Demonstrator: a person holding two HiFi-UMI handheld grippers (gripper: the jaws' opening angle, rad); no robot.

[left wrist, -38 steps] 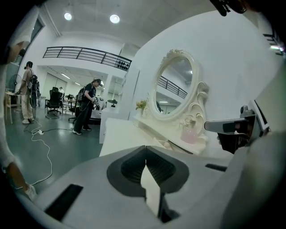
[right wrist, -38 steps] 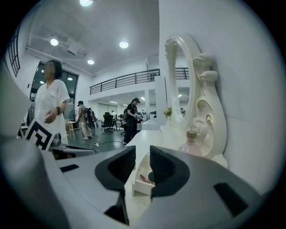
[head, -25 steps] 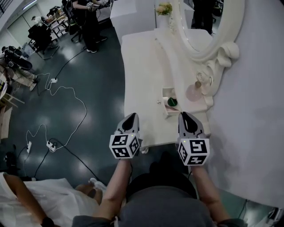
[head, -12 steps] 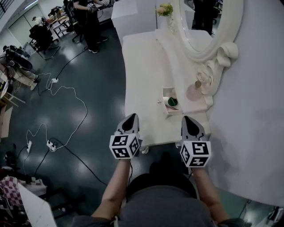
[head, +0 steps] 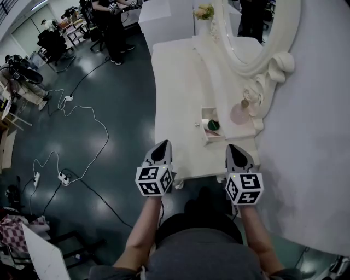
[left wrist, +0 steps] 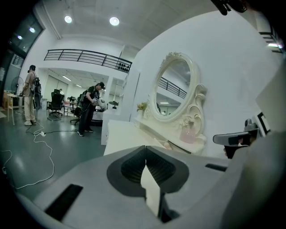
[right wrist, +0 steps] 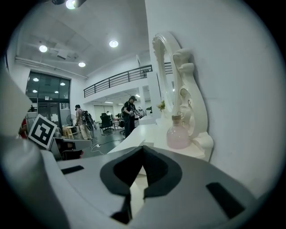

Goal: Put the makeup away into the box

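Note:
A small open drawer-like box juts from the raised shelf of the white dressing table. Inside it lies a round green item beside a pale one. A pink glass bottle stands on the shelf by the mirror foot, and the same bottle shows close ahead in the right gripper view. My left gripper hovers over the table's near edge, shut and empty. My right gripper hangs at the near right corner, below the box, also shut with nothing in it.
The oval mirror in its carved frame lines the wall on the right. A flower vase stands at the table's far end. Cables and power strips lie on the dark floor to the left. People stand by desks far back.
My right gripper has slid a little down and to the right in the head view. A person in white at the lower left has left the picture. The left gripper has not moved.

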